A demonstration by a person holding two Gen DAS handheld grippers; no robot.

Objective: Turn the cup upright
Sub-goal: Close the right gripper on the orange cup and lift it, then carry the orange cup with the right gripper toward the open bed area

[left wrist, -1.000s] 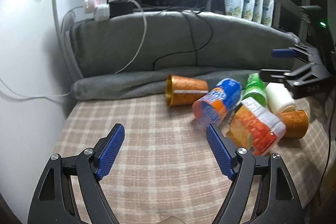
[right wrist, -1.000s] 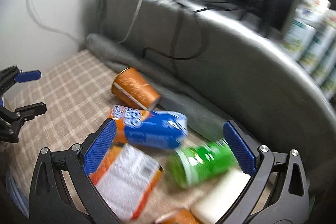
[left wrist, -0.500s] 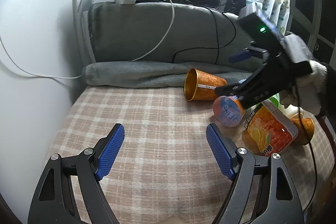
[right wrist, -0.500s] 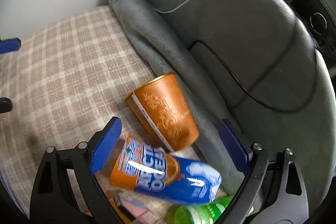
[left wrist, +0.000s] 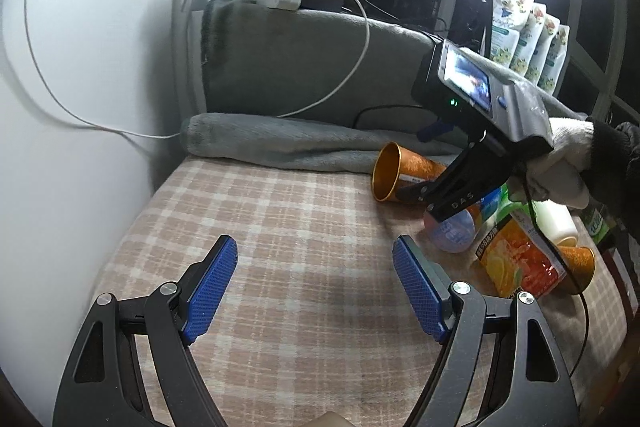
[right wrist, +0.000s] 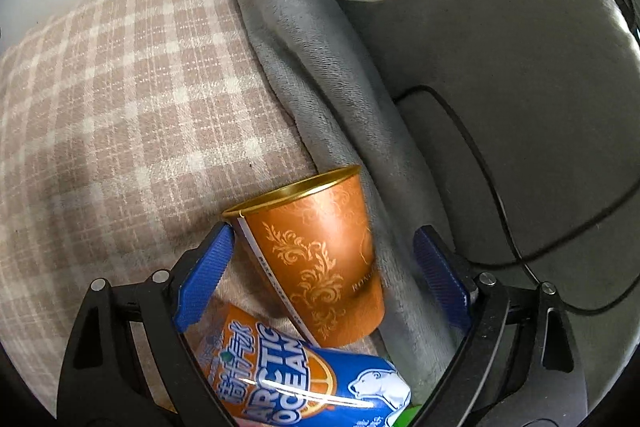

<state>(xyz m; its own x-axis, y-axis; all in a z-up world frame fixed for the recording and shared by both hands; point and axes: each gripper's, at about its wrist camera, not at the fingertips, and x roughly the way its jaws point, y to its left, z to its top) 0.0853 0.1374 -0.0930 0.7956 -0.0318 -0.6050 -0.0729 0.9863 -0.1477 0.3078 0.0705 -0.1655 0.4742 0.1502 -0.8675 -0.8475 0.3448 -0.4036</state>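
The orange cup [right wrist: 320,251] lies on its side on the checked blanket [right wrist: 120,99], its gold rim pointing away from the grey rolled blanket [right wrist: 320,75] that it rests against. I judge it light and thin, probably paper, so it should crush easily and may roll; I would take it across the middle of its wall, with a soft squeeze, not at the rim.

My right tongs [right wrist: 320,267] are wide open and hold nothing. The cup sits between their two blue pads, the left pad almost at its rim, the other pad apart from it on the rolled-blanket side. Just below the cup lies a blue and orange can [right wrist: 304,379], touching or nearly touching its base.

My left tongs [left wrist: 314,287] are also wide open and empty, over bare blanket well away from the cup.

Half a second ago the cup was ahead of the right pads; now the tongs have come down around it.
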